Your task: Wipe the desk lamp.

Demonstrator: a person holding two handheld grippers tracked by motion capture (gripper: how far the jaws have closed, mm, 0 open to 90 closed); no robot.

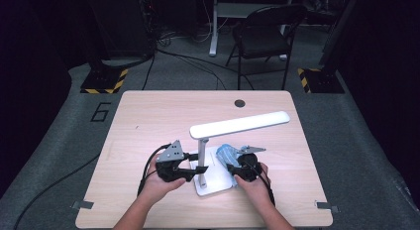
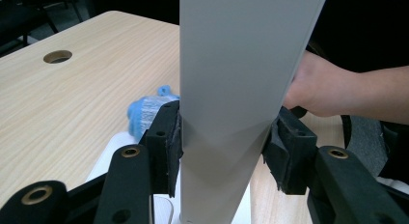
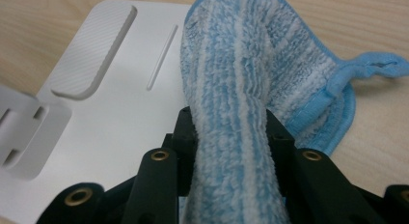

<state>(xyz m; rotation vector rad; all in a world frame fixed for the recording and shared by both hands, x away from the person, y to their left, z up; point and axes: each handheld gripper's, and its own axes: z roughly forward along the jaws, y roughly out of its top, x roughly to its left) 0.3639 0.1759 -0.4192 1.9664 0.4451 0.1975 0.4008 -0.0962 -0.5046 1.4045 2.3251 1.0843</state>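
Observation:
A white desk lamp stands at the middle of the table, its head (image 1: pixel 240 124) stretching right above its upright post (image 1: pixel 202 155) and flat base (image 1: pixel 213 185). My left gripper (image 1: pixel 197 169) is shut on the lamp post (image 2: pixel 236 89), one black pad against each side. A blue and white striped cloth (image 1: pixel 229 154) lies on the base's right part. My right gripper (image 1: pixel 236 165) is shut on the cloth (image 3: pixel 241 113), which bulges up between the jaws and spreads over the lamp base (image 3: pixel 106 118) and onto the wood.
The light wooden table (image 1: pixel 148 116) has a round cable hole (image 1: pixel 239 103) near its far edge. A black folding chair (image 1: pixel 265 36) and stand feet with yellow-black stripes (image 1: pixel 104 82) sit on the floor beyond. My right hand (image 2: pixel 328 89) is behind the post.

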